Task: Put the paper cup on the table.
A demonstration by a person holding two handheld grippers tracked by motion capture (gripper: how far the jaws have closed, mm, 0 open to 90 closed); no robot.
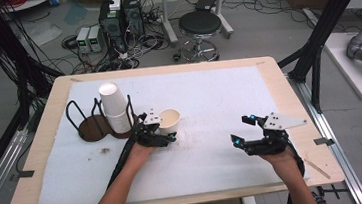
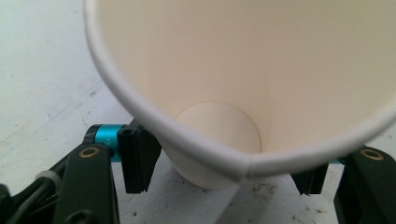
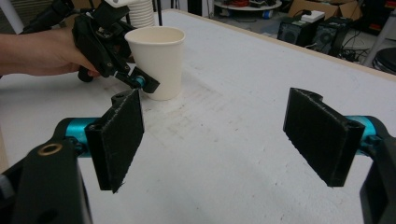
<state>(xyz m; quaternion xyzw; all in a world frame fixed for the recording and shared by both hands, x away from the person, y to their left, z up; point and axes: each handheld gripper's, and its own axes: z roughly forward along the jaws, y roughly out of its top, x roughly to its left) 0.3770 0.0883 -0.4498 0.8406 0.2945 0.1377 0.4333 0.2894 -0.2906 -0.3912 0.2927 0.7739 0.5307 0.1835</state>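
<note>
White-covered table: left gripper clamps paper cup, just right of the cup stack. Right gripper open, well apart. Likely next: carry, set cup down.

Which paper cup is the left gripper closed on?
The single cup standing open on the white mat, right of the cup stack in the wire holder; left gripper clamps it.

Wooden table, white mat over it, paper cup and black wire cup rack on mat
</note>
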